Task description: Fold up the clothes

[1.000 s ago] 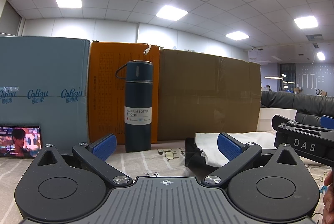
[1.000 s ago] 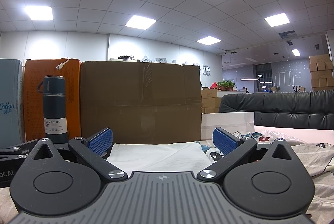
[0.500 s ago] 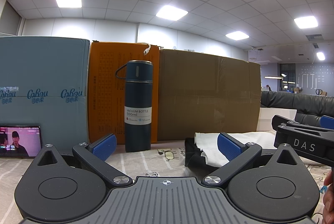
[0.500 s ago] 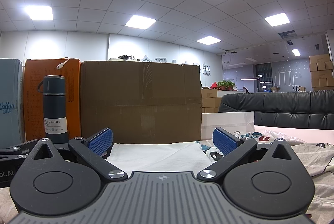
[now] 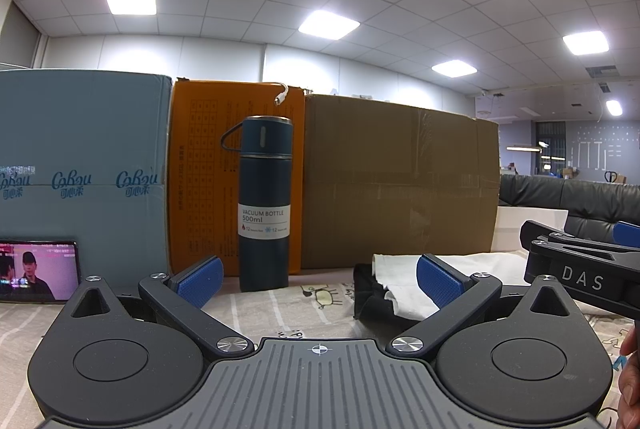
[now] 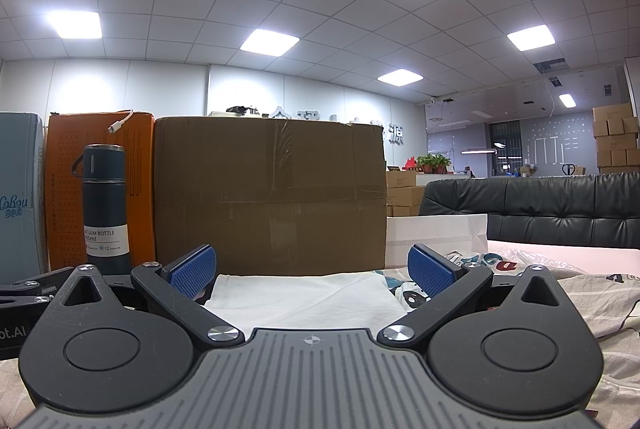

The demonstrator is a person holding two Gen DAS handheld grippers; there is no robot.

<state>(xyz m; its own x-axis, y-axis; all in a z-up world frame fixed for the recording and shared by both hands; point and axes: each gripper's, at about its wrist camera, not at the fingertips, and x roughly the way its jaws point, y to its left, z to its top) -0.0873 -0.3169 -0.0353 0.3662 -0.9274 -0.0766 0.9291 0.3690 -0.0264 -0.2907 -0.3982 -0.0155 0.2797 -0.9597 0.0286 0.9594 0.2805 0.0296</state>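
Both tongs sit low over the cartoon-printed bedsheet (image 5: 320, 299), and both gape wide with nothing between the blue pads.

The left gripper (image 5: 318, 279) points toward 12 o'clock at a tall dark-blue vacuum bottle (image 5: 265, 203) standing upright before a flat orange carton (image 5: 200, 181). A pale blue printed box (image 5: 80, 165) stands at 10 o'clock, with a small lit phone screen (image 5: 38, 271) leaning at its foot.

The folded white cloth garment (image 6: 304, 295) lies straight ahead of the right gripper (image 6: 312, 269), its near edge between the pads; in the left view it sits at 1 o'clock on a black garment (image 5: 370, 301). A large brown taped cardboard box (image 6: 270, 195) walls off the far edge just behind it. Open sheet runs to 3 o'clock, toward a white box (image 6: 436, 239) and black leather sofa (image 6: 540, 209).
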